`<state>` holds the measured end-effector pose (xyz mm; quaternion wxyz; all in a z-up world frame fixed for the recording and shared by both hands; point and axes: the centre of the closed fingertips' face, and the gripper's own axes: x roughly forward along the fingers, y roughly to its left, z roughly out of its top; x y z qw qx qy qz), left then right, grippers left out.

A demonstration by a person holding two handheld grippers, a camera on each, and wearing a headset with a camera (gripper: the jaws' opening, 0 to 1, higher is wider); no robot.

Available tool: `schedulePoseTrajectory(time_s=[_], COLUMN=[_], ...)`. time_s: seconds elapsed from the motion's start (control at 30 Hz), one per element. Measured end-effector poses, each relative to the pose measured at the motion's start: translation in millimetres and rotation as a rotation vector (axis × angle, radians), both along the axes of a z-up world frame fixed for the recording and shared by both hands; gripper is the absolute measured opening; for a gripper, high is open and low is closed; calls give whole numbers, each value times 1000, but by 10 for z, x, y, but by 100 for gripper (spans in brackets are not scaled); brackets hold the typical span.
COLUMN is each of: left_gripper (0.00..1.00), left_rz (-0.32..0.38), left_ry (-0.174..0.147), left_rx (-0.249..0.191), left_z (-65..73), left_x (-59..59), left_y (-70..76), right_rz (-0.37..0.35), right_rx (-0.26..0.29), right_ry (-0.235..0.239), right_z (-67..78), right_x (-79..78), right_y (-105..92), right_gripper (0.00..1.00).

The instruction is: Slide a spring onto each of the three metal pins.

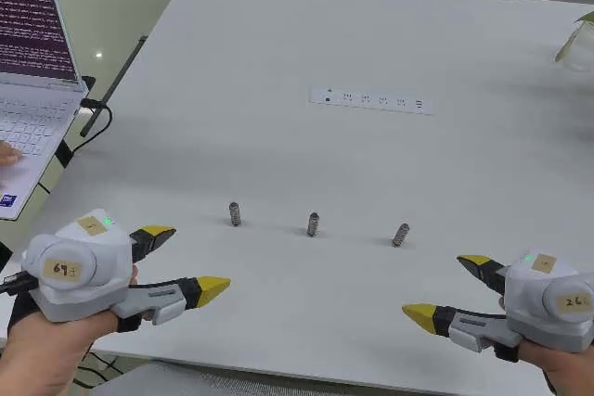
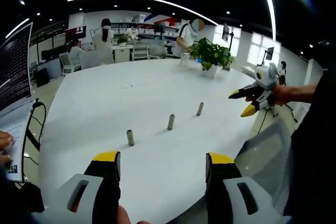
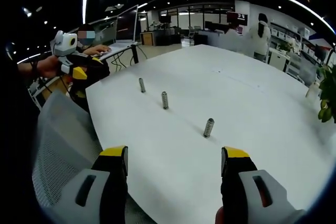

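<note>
The left gripper (image 1: pixel 190 258) is nearest, at the near-left edge of the table (image 1: pixel 278 53), with its jaws spread wide and nothing between them. The white body has a sticker handwritten "69" plus a mark that can't be made out. There's a smaller tan sticker on top, too tiny to read, right by a green light. The right gripper (image 1: pixel 445 287) sits at the near-right edge, also gaping and empty. Its sticker says "26" with something illegible after it.

A bit further in, three springs stand in a row across the table, beyond the yellow tips and touching neither gripper: left spring (image 1: pixel 235 214), middle spring (image 1: pixel 313 224), right spring (image 1: pixel 400 235). The first two look upright and the right one leans a little. Can't tell if there's a pin inside any of them. In the left gripper view the left spring (image 2: pixel 129 137) is the closest one, just ahead of the jaws. In the right gripper view the right spring (image 3: pixel 209 127) is the closest, ahead between the jaws.

Further back, a white power strip (image 1: pixel 371 100) lies flat mid-table. Off to the left, an open laptop (image 1: pixel 28 90) shows lines of text on a dark purple screen, too small to read.
</note>
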<state>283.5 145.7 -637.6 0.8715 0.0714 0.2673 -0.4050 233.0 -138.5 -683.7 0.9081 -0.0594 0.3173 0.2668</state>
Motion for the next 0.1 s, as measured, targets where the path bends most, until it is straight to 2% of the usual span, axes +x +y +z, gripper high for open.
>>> schedulePoseTrajectory(time_s=[0.1], left_gripper=[62], left_rz=[3], left_ry=[-3], left_rx=[14], left_z=[-19], left_x=[1], left_y=[24], right_rz=[2], right_rx=[-7], right_ry=[2], right_z=[-8], right_x=[1], right_y=[9], right_gripper=[71])
